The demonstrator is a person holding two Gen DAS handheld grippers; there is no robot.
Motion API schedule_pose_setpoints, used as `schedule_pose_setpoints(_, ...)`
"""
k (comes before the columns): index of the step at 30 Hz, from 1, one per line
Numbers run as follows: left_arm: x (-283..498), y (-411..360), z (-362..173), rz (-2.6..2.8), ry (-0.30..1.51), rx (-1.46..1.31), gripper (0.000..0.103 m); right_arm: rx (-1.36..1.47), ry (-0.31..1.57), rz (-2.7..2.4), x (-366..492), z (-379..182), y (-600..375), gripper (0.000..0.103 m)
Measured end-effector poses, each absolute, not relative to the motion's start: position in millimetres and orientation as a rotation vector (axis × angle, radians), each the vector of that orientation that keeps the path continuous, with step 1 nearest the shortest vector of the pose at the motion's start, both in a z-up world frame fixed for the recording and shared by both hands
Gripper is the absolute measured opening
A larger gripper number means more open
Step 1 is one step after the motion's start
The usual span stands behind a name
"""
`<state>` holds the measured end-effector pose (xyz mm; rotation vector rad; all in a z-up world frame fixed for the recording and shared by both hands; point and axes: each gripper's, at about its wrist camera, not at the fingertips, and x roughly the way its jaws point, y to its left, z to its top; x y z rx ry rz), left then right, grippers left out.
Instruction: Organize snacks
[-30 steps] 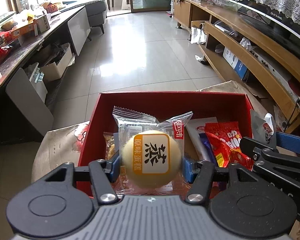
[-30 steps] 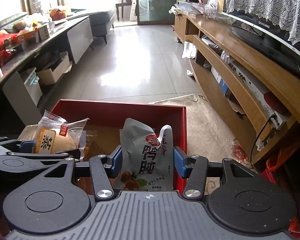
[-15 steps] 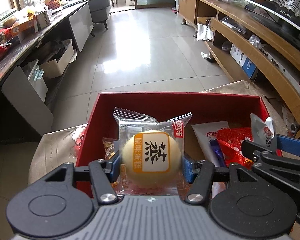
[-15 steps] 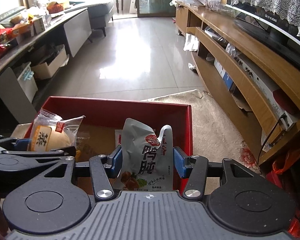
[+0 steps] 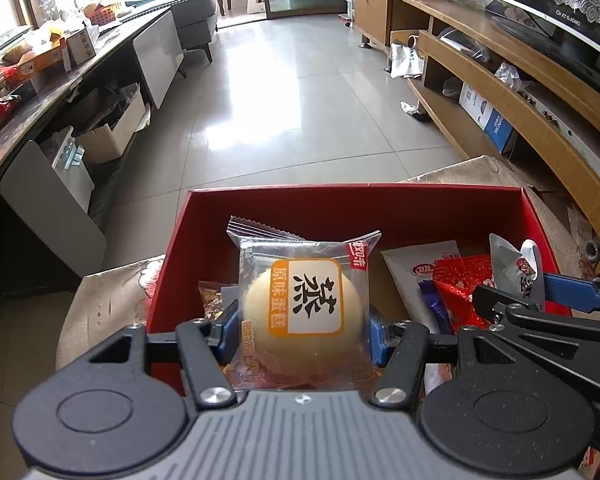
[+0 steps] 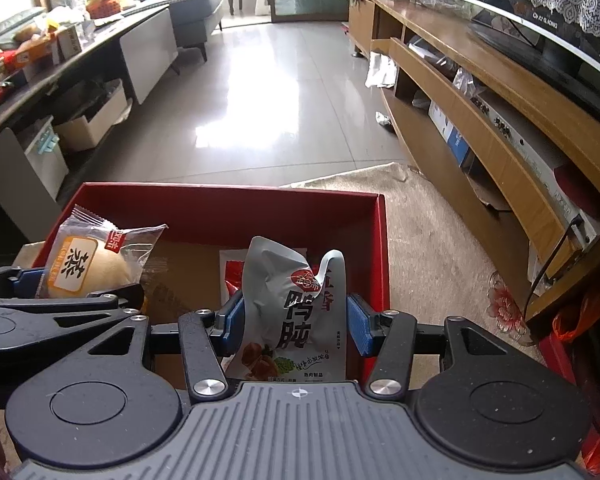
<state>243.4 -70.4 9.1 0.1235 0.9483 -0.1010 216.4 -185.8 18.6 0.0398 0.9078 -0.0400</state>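
Left wrist view: left gripper (image 5: pixel 303 326) pitched steeply down over the red box (image 5: pixel 356 200), jaws clamped on a clear-wrapped steamed cake (image 5: pixel 305 304) — blue pads press both sides of the wrapper, label facing the camera, cake upright above the box's near left part. Inside the box: grey-white packet (image 5: pixel 418 258) and red snack bag (image 5: pixel 466 280) lying flat to the right. Right gripper (image 5: pixel 540 292) enters from the right edge, level with the left one, holding a grey pouch (image 5: pixel 514 266).

Right wrist view: right gripper (image 6: pixel 296 322) also tilted down, jaws gripping the grey duck-gizzard pouch (image 6: pixel 296 300) — pouch upright, top crumpled, above the box's (image 6: pixel 220 198) right end near the right wall. Left gripper (image 6: pixel 24 284) at the left edge with the cake (image 6: pixel 88 266). Box sits on a beige rug (image 6: pixel 432 236), tiled floor (image 6: pixel 260 92) beyond.
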Motion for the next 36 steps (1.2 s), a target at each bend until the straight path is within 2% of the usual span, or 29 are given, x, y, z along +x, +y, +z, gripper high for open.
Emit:
schedule_pose_setpoints(16, 248, -66, 11, -0.111, 0.978, 0.088, 0.059, 0.070, 0.911, -0.020, 218, 15, -192, 0.060)
schedule_pose_setpoints(36, 237, -51, 39, -0.186, 0.951, 0.002, 0.068, 0.089, 0.879, -0.024, 208, 29, -202, 0.064)
